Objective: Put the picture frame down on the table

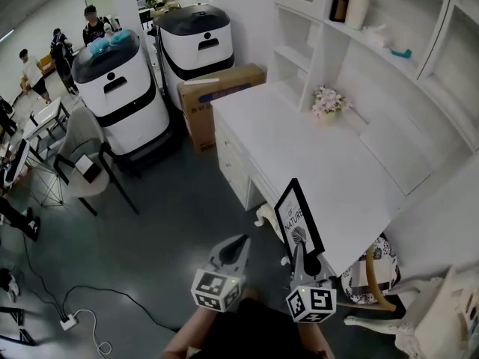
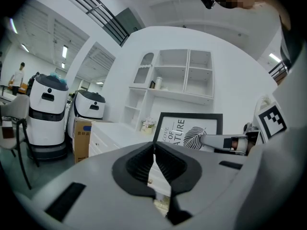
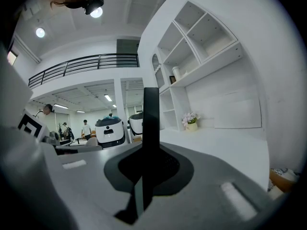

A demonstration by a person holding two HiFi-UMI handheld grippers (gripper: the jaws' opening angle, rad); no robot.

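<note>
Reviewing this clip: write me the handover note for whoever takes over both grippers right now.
Right gripper: shut on the picture frame, which stands upright, gripped at its lower edge.
Left gripper: shut, empty, beside the right one.
Frame: in the air by the near edge of the white table, not resting on it.
Done: frame is in the grip and at the table.
Left: lower it onto the bare tabletop, well short of the flowers, then release.
</note>
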